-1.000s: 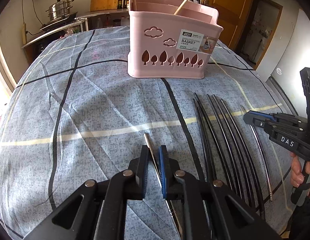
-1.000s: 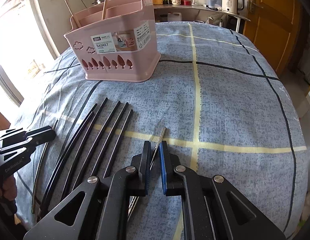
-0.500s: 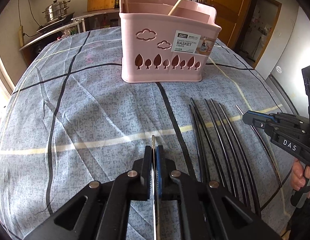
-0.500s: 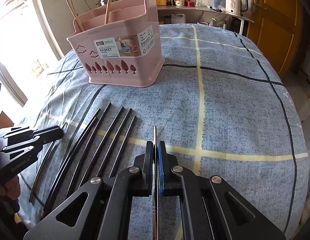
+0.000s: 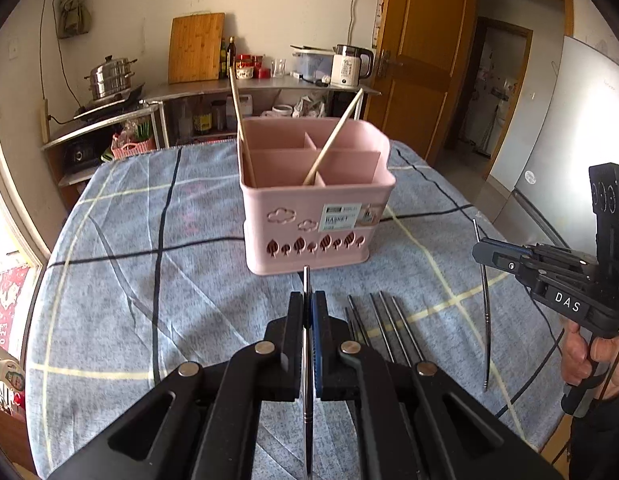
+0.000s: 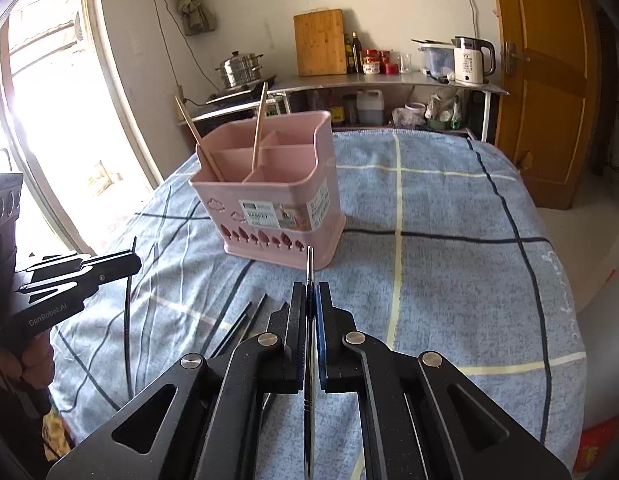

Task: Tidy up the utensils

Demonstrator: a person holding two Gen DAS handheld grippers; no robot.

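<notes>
In the left wrist view the left tool sits at lower centre, its jaws clenched on a thin steel chopstick whose tip pokes up past the fingertips toward the base of the pink utensil basket. The basket stands at the centre of the frame on a bench covered with a blue plaid cloth. Two wooden chopsticks lean in its compartments, one at the left wall, one crossing toward the right. To the right of the left tool, a row of black chopsticks lies on the cloth. At the right edge, the right tool, held by a hand, grips a second steel chopstick that hangs down clear of the cloth.

In the right wrist view the right tool is at lower centre, clamped on its steel chopstick, which points at the basket in the middle of the frame. The black chopsticks lie lower left of centre. The left tool enters from the left edge, gripping its chopstick.
</notes>
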